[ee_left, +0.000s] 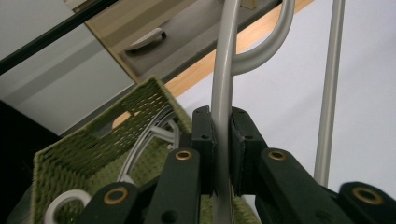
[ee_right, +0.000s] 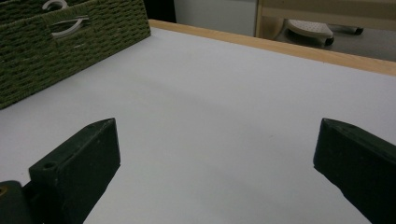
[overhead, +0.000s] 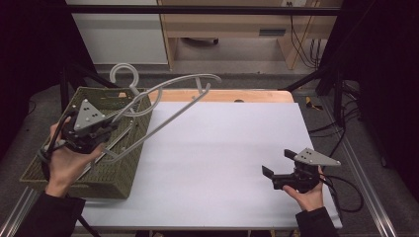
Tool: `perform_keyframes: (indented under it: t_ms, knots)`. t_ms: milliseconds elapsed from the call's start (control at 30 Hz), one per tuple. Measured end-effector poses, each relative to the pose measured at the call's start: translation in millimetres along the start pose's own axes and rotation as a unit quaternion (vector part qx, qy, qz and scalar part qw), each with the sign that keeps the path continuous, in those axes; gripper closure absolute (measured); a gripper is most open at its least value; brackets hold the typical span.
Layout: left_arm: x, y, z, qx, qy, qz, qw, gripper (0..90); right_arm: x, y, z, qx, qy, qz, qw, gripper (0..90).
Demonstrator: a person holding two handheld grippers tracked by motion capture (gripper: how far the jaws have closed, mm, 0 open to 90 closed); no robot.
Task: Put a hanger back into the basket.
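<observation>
The left gripper was clamped on a grey hanger, lifted partway out of the green basket with its far end over the white table — setting it down remained. The right gripper waited wide and empty; the left gripper view showed the pads pinching the rod — and more hangers in the basket.

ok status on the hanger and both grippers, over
Left gripper shut on grey hanger, held above green basket. Right gripper open, empty. White table ahead.
</observation>
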State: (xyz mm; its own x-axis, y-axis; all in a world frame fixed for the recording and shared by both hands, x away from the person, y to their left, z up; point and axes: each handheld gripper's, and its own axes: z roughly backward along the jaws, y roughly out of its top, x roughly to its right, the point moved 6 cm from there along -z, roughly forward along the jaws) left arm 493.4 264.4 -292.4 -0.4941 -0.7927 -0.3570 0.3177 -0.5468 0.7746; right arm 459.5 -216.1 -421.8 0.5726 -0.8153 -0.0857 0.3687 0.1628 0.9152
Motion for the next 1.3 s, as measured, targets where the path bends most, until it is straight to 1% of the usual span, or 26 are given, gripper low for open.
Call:
perform_keyframes:
  t_ms: [100, 167, 300, 400, 500, 633, 700, 733, 833, 933, 1000, 1067, 1100, 1133, 1167, 1300]
  knots:
    - [-12.3, -6.2, 0.3, -0.006, 0.008, 0.004, 0.9999, 81.9, 1.3, 0.5, 1.9, 0.003, -0.001, 0.0, 1.0, 0.9]
    - [-19.6, -11.5, 0.3, -0.013, 0.018, 0.012, 0.9997, 81.9, 2.2, 0.7, 2.6, 0.005, -0.003, -0.001, 1.0, 0.9]
    - [-35.3, -22.2, 1.2, -0.017, 0.031, 0.023, 0.9991, 81.9, 3.1, -0.5, 2.9, 0.003, -0.007, -0.002, 1.0, 0.8]
    - [-50.0, -31.4, 2.5, -0.019, 0.039, 0.036, 0.9984, 81.9, 3.6, -0.9, 2.5, 0.002, -0.008, -0.002, 1.0, 0.7]
    - [-61.1, -40.8, 4.2, -0.022, 0.049, 0.041, 0.9977, 81.9, 3.8, -0.9, 2.8, 0.001, -0.009, -0.001, 1.0, 0.7]
    - [-76.6, -56.5, 5.3, -0.034, 0.061, 0.047, 0.9965, 81.9, 4.3, -0.6, 4.1, 0.002, -0.011, -0.003, 0.9999, 0.7]
    - [-84.8, -64.7, 4.5, -0.039, 0.068, 0.051, 0.9956, 81.9, 3.6, -1.0, 3.9, 0.001, -0.007, -0.003, 1.0, 0.7]
    - [-88.0, -68.4, 4.1, -0.042, 0.07, 0.052, 0.9953, 81.9, 3.9, -1.2, 3.2, 0.0, -0.01, 0.0, 1.0, 0.7]
    - [-96.3, -79.4, 2.2, -0.055, 0.073, 0.059, 0.9941, 81.8, 3.9, -1.7, 2.4, -0.002, -0.01, 0.0, 0.9999, 0.7]
    - [-102.6, -89.6, -0.4, -0.069, 0.078, 0.059, 0.9928, 81.9, 3.9, -2.3, 1.9, -0.004, -0.01, -0.001, 0.9999, 0.6]
    - [-107.5, -95.4, -1.8, -0.072, 0.085, 0.057, 0.9921, 81.9, 3.7, -2.4, 1.5, -0.004, -0.009, -0.002, 1.0, 0.6]
    - [-112.5, -100.9, -3.2, -0.073, 0.088, 0.06, 0.9916, 81.8, 3.6, -2.4, 1.1, -0.003, -0.009, -0.002, 1.0, 0.6]
    - [-112.5, -100.9, -3.2, -0.073, 0.088, 0.06, 0.9916, 81.9, 3.6, -2.4, 1.1, -0.003, -0.009, -0.002, 1.0, 0.6]
    - [-115.2, -104.4, -4.0, -0.076, 0.086, 0.061, 0.9915, 81.9, 3.7, -2.7, 0.9, -0.005, -0.009, -0.001, 0.9999, 0.7]
    - [-119.0, -109.5, -5.1, -0.084, 0.087, 0.062, 0.9908, 81.8, 3.8, -2.7, 0.6, -0.005, -0.009, 0.0, 0.9999, 0.6]
    - [-125.5, -118.1, -6.6, -0.097, 0.094, 0.06, 0.989, 81.9, 3.9, -2.4, 1.0, -0.004, -0.009, -0.001, 1.0, 0.6]
